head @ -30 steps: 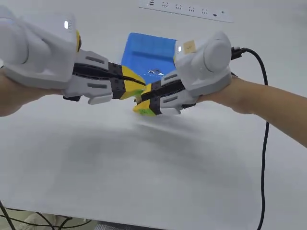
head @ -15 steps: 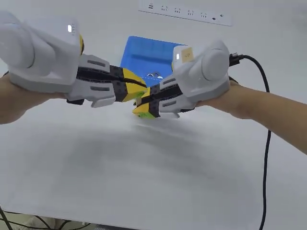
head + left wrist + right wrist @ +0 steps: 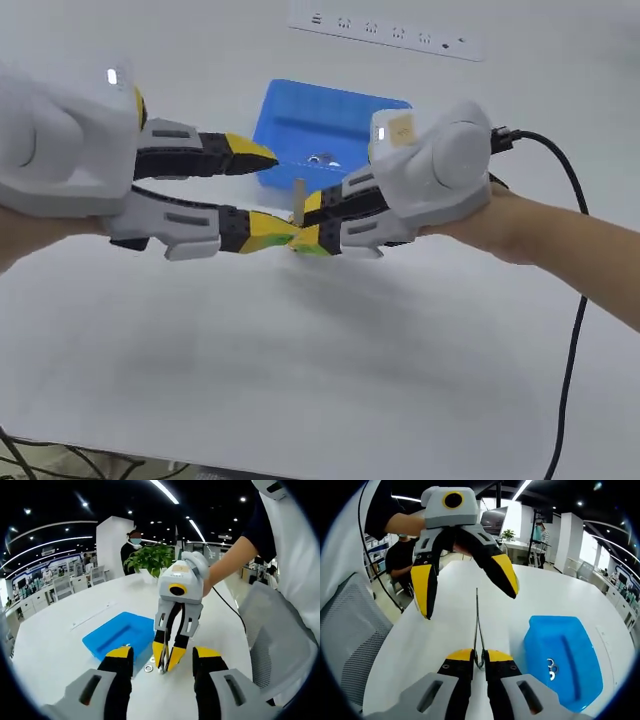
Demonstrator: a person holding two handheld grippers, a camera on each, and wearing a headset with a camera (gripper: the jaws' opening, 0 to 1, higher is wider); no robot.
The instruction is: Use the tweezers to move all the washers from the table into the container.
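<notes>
Head view: the right tool [image 3: 305, 228] pinches the thin tweezers [image 3: 298, 193] near the blue container [image 3: 330, 110]. Left gripper view: the left tool [image 3: 162, 655] is spread wide, and tiny washers [image 3: 148, 668] lie on the desk [image 3: 60, 630]. Right gripper view: the tweezers look stiff and slippery, so I'd hold them near the middle.

On the desk [image 3: 300, 380] the container [image 3: 330, 110], washers [image 3: 320, 160] in it, lies behind the left tool [image 3: 280, 195] and right tool [image 3: 308, 238], a power strip [image 3: 385, 30] behind it
</notes>
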